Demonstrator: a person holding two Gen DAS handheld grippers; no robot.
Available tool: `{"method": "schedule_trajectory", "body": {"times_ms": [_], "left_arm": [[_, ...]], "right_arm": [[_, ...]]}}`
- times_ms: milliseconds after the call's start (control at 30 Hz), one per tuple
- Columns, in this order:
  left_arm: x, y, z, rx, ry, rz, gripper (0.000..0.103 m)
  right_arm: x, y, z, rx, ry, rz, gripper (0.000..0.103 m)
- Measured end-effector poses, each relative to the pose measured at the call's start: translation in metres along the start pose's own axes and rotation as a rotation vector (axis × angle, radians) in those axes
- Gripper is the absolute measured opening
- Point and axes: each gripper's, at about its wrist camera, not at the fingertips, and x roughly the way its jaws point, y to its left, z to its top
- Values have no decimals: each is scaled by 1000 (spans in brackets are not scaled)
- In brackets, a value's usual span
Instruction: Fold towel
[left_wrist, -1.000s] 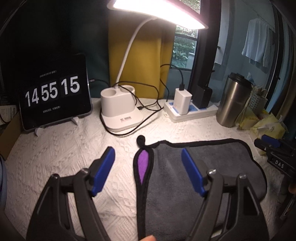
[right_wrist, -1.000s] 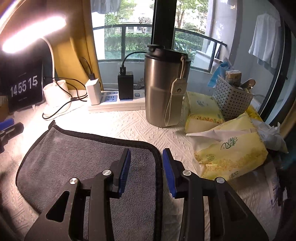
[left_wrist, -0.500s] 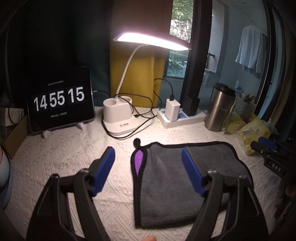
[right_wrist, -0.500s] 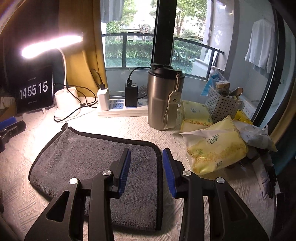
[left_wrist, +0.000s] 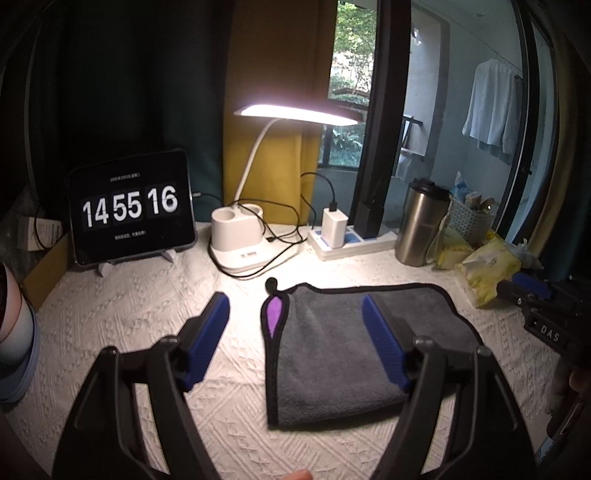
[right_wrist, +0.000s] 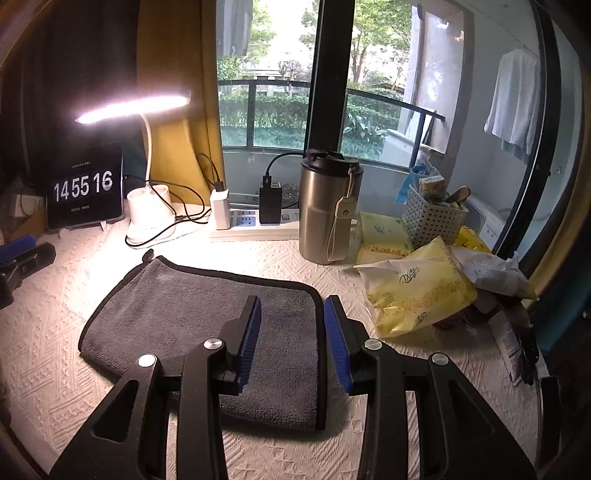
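**Both grippers spread above the folded towel**

Left gripper (left_wrist: 295, 325) hangs with its blue pads far apart and nothing between them; I see it raised above the table (left_wrist: 147, 306), with the towel's left edge lying below the gap and nearer the right pad. My right gripper (right_wrist: 291, 332) is also released, its jaws less widely parted, and the towel's right black-bound edge runs below the gap between the pads.

I read the towel (left_wrist: 332, 350) as a grey cloth with black trim, lying folded and flat on the white textured table cover. A purple underside shows at its far left corner, where a small black loop sticks out. Neither gripper touches it.

Beyond the towel I see a white desk lamp (left_wrist: 240, 243), lit, with cables looped round its base. Left of the lamp stands a tablet clock (left_wrist: 131, 210) reading 14 55 16. Right of the lamp lies a power strip (left_wrist: 351, 240) with chargers plugged in, then a steel tumbler (right_wrist: 325, 210). Yellow tissue packs (right_wrist: 417, 288) and a white basket (right_wrist: 432, 218) sit right of the tumbler.
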Motion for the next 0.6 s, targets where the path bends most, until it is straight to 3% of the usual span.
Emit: {"method": "schedule_trajectory", "body": {"times_ms": [600], "left_arm": [[-65,-10,-7,34,-125,-34,76]], "right_arm": [[-62,12,-12,-12,-110,3,38]]}}
